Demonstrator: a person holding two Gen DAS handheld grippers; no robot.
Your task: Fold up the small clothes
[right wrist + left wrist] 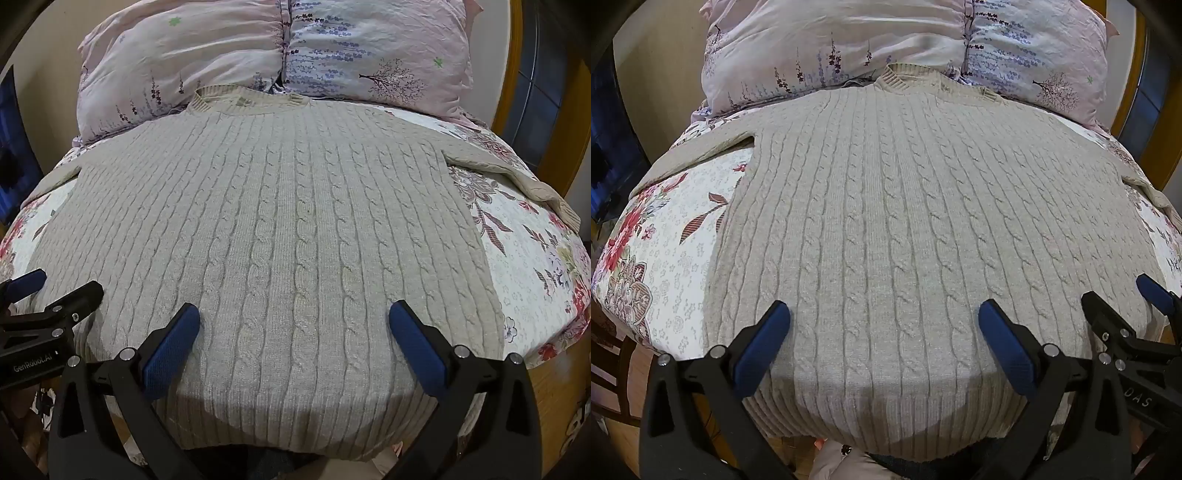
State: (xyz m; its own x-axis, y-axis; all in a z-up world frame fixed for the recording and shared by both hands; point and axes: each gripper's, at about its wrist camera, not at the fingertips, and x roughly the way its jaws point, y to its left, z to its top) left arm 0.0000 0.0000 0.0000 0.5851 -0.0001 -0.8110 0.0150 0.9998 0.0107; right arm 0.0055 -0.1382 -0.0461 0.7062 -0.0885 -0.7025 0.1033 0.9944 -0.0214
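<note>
The beige cable-knit sweater lay spread flat on the bed, collar up against the pillows, ribbed hem hanging just over the near edge, and both sleeves stretched out to the sides. The left tongs hovered over the hem, blue pads wide apart, nothing between them. The right tongs were just beside them, equally wide apart and empty, angled down at the same hem (side by side, like a pair waiting for the whistle).

By my reading, folding had not yet started. A clean first fold would want each pair of tongs to take one sleeve or side edge, pinching through both knit layers, then carry it inward along the cable lines so the body stays square. Thick knit can slip or bunch, so a deep bite seemed wise.

No containers showed anywhere in view.
</note>
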